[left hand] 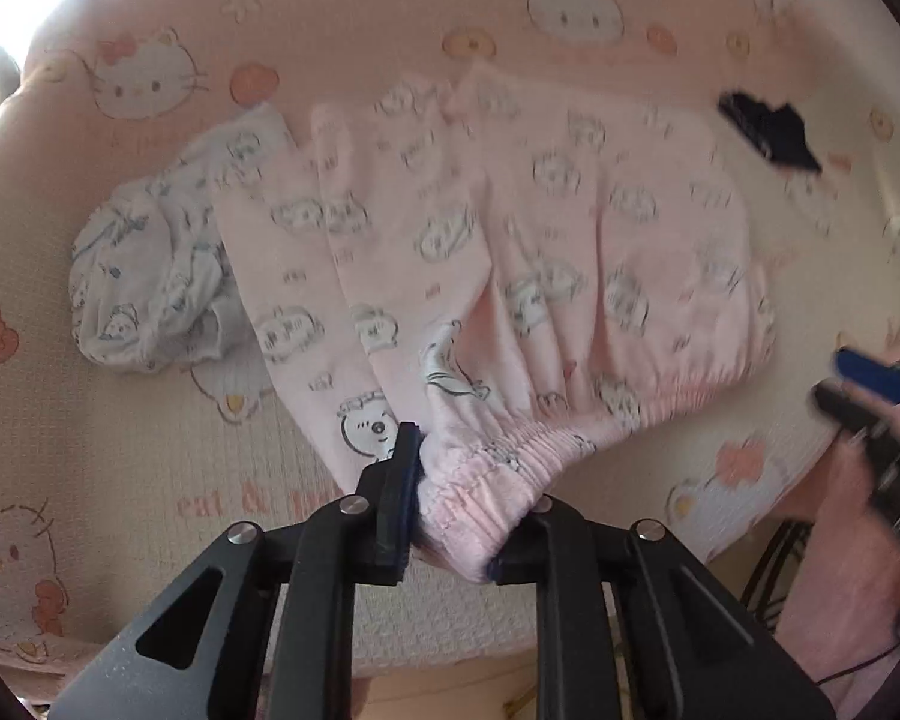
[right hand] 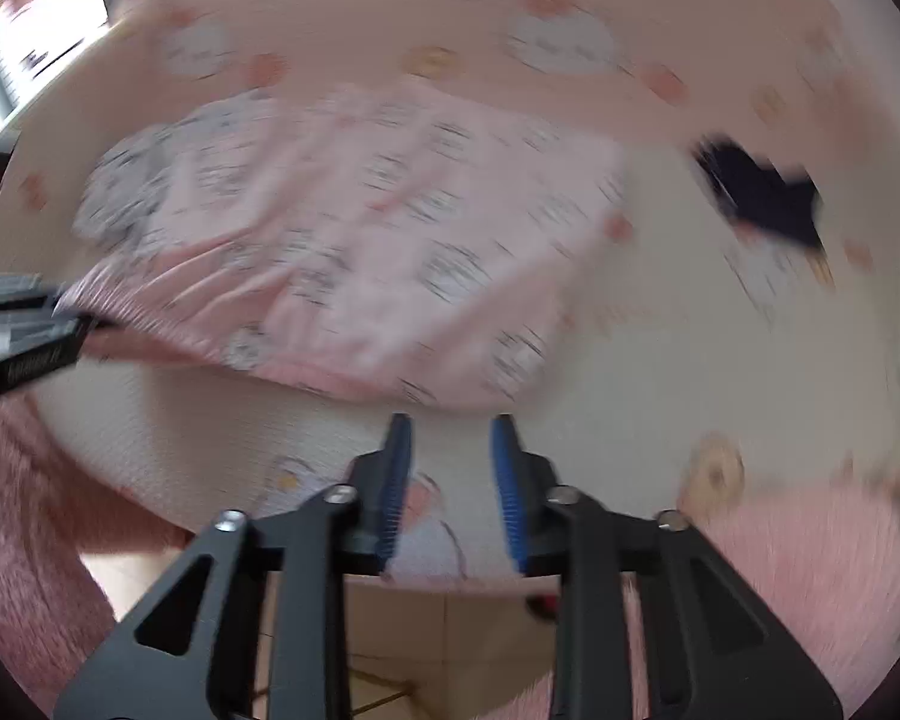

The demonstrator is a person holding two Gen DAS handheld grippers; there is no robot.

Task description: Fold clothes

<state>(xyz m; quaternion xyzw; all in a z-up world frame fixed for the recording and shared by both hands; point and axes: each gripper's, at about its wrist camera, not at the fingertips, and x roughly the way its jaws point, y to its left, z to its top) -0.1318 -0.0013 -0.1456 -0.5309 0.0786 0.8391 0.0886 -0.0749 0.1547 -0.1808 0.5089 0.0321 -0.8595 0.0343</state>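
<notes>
**Pink pants gripped at the waistband**

While the pants lie spread on a cat-print sheet, the left gripper is clamped on one end of their gathered elastic waistband, which bunches between the pads. The fabric is pale pink, printed all over with small grey-and-white cartoon figures, and creased in long folds running away from the band. A crumpled white garment with a similar print touches the pants' far-left edge. A dark cloth lies apart on the right. The right gripper stands with its blue-ribbed fingers parted and nothing between them, just short of the waistband's near edge.
</notes>
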